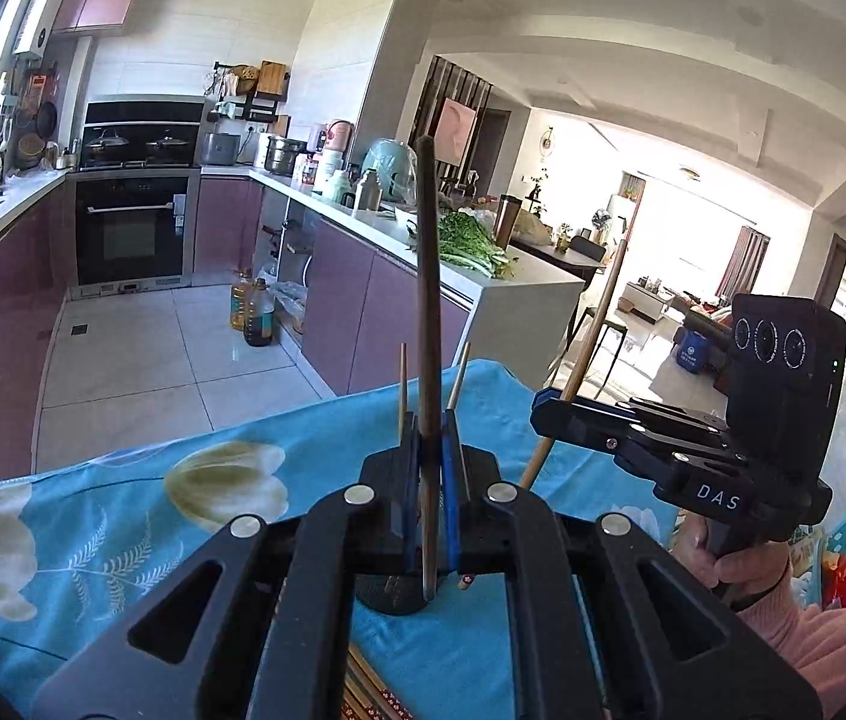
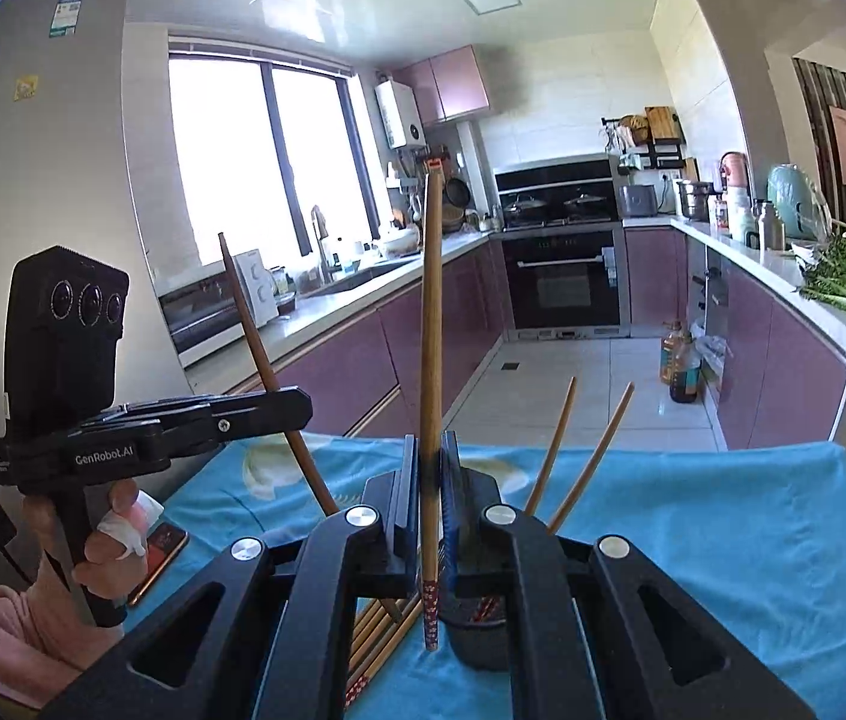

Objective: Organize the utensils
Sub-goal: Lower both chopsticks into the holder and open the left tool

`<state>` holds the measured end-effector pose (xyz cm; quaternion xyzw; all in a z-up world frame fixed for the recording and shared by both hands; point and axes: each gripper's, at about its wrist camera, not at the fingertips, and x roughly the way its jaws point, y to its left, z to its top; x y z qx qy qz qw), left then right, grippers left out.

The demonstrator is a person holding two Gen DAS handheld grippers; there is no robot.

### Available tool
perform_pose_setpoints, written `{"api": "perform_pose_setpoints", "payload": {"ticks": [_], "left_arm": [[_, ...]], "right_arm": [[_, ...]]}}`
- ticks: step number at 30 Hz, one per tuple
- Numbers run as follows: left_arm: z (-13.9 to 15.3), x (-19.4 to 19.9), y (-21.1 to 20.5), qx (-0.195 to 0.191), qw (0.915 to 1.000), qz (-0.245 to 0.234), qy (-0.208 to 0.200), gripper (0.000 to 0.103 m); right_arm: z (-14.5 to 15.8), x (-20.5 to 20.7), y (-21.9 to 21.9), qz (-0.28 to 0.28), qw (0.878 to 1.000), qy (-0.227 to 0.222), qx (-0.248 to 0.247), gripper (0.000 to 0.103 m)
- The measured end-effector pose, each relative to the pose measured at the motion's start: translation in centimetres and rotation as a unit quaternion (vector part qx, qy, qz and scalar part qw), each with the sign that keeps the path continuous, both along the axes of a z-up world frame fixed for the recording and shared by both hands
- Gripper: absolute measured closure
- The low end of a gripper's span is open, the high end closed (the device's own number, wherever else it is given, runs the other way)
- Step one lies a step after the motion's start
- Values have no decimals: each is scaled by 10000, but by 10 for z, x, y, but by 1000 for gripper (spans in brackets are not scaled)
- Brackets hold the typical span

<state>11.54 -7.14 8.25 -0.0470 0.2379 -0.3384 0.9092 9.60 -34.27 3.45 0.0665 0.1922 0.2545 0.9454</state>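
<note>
Each tool pinches one upright chopstick: left tool (image 1: 430,438) a dark chopstick (image 1: 428,276), right tool (image 2: 430,468) a light chopstick (image 2: 432,324); either may pivot and miss the holder (image 2: 474,630).

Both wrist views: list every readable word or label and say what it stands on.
"DAS": on the right tongs, on the body behind the fingers.
"GenRobot.AI": on the left tongs, along the side of the body.
Small print beside "GenRobot.AI": too small to read.
Stickers on the fridge: too blurred to read.
</note>
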Motion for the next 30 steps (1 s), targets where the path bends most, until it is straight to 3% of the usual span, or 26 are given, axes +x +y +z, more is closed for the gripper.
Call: {"api": "perform_pose_setpoints", "payload": {"ticks": [5,9,23,30], "left_arm": [[11,7,-9,-72,9998,18,-167,96],[7,17,-19,104,9998,30,-154,96],[-58,52,-51,984,9932,-120,611,96],[-81,72,-56,1129,9899,-12,855,92]], "right_arm": [[5,9,-6,-107,9998,-122,73,97],[0,22,-2,-191,9998,-51,-6,97],[-57,56,11,-151,9941,1000,-384,97],[-70,65,13,-304,9908,1258,-404,95]]}}
